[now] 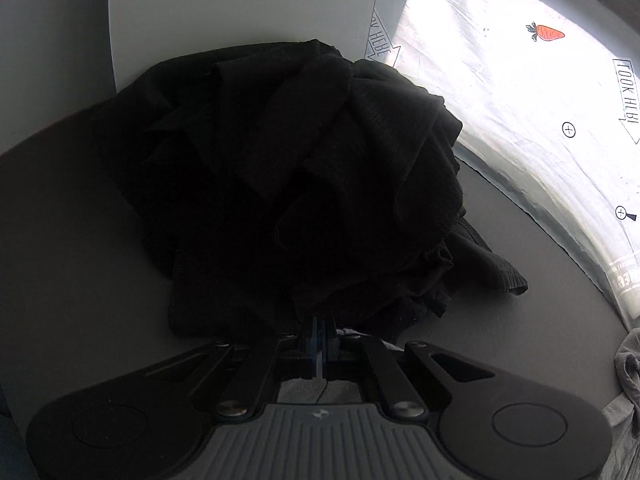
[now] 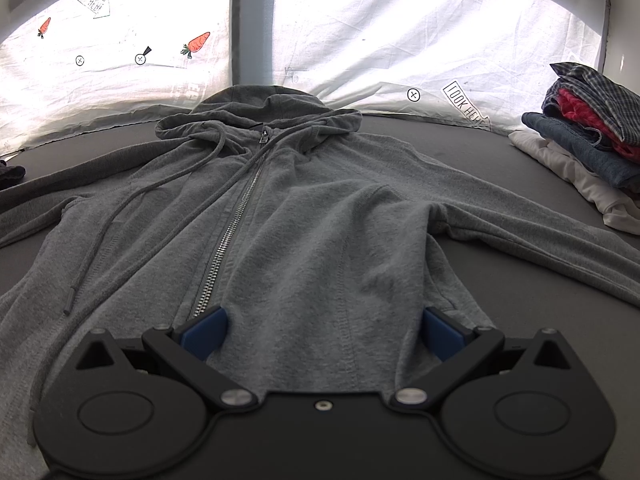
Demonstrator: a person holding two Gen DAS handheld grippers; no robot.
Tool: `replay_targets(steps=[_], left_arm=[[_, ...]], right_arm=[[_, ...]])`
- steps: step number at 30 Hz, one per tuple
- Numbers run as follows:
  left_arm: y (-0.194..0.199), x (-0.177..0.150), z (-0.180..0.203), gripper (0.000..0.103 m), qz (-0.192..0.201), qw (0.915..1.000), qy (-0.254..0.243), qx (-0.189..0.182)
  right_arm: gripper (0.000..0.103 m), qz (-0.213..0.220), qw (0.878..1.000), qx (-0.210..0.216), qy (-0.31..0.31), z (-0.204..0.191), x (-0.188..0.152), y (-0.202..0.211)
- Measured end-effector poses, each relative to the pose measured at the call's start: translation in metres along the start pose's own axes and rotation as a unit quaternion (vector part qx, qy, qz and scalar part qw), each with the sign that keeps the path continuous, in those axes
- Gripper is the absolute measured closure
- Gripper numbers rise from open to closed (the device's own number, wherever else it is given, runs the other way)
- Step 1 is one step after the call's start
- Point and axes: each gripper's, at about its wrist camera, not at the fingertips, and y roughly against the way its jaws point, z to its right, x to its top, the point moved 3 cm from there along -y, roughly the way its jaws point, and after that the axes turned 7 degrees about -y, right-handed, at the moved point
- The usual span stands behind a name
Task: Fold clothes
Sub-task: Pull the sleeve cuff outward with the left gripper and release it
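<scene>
A crumpled heap of black clothes (image 1: 304,176) lies on the dark grey table (image 1: 80,260) in the left wrist view. My left gripper (image 1: 320,334) is shut, its blue pads pressed together right at the heap's near edge; whether any black cloth is pinched cannot be made out. In the right wrist view a grey zip-up hoodie (image 2: 312,216) is spread flat, front up, hood at the far end and sleeves stretched out to both sides. My right gripper (image 2: 322,332) hovers open over the hoodie's lower right front panel, with nothing gripped between its blue pads (image 2: 204,330).
A stack of clothes (image 2: 588,136), with plaid, red, denim and white pieces, sits at the table's right. A white printed sheet (image 2: 400,40) hangs behind the table. A bit of grey cloth (image 1: 628,376) shows at the right edge of the left wrist view.
</scene>
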Motion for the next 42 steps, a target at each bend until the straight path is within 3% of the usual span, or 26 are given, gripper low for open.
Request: replay_targets(steps=[3, 5, 7, 9, 15, 19, 21, 22, 23, 24, 29, 33, 35, 37, 42], left_arm=[[-0.024, 0.004, -0.002, 0.096, -0.010, 0.9984, -0.035, 0.043], [-0.024, 0.003, -0.002, 0.085, -0.001, 0.9961, -0.066, 0.058], [-0.015, -0.001, -0.006, 0.056, 0.020, 0.9964, -0.070, 0.044], [-0.008, -0.012, -0.016, 0.043, 0.029, 0.9979, -0.046, 0.036], [-0.028, -0.051, -0.036, 0.032, -0.008, 0.9993, -0.008, 0.035], [-0.034, -0.065, -0.036, 0.032, -0.003, 0.9997, -0.001, 0.025], [-0.033, -0.067, -0.035, 0.038, 0.006, 0.9997, 0.014, 0.018], [-0.032, -0.068, -0.035, 0.067, 0.011, 0.9996, 0.019, 0.016], [-0.032, -0.069, -0.035, 0.084, 0.011, 0.9997, 0.020, 0.009], [-0.032, -0.068, -0.035, 0.086, 0.008, 0.9997, 0.021, 0.002], [0.004, -0.064, -0.034, 0.088, 0.023, 0.9996, 0.018, -0.001], [0.057, -0.067, -0.054, 0.088, 0.033, 0.9921, 0.117, -0.031], [0.075, -0.072, -0.060, 0.088, 0.039, 0.9895, 0.135, -0.034], [0.079, -0.078, -0.062, 0.088, 0.036, 0.9924, 0.116, -0.017], [0.039, -0.109, -0.070, 0.084, -0.047, 0.9928, 0.108, 0.018]], right_arm=[[0.000, 0.000, 1.000, -0.002, -0.001, 0.000, 0.000, 0.000], [0.000, 0.000, 1.000, -0.002, -0.002, -0.001, 0.000, 0.000], [0.000, 0.000, 1.000, -0.003, -0.002, -0.001, 0.000, 0.000], [0.000, 0.000, 1.000, -0.004, -0.002, -0.001, 0.000, 0.000], [0.000, 0.000, 1.000, -0.005, -0.003, -0.001, 0.001, 0.000], [0.000, 0.000, 1.000, -0.005, -0.003, -0.001, 0.001, -0.001], [0.000, 0.000, 1.000, -0.005, -0.003, -0.001, 0.002, -0.001], [0.000, 0.000, 1.000, -0.005, -0.003, -0.001, 0.002, -0.001], [0.000, 0.000, 1.000, -0.005, -0.003, -0.001, 0.002, -0.001], [0.000, 0.000, 1.000, -0.005, -0.003, -0.001, 0.002, -0.001], [0.000, 0.001, 1.000, -0.005, -0.004, -0.001, 0.001, 0.000], [0.000, 0.001, 1.000, -0.004, -0.004, -0.001, 0.001, 0.000], [0.000, 0.002, 1.000, -0.004, -0.005, -0.001, 0.001, 0.000], [0.000, 0.002, 1.000, -0.004, -0.004, -0.001, 0.001, 0.000], [0.000, -0.002, 1.000, -0.003, -0.003, 0.000, 0.002, -0.002]])
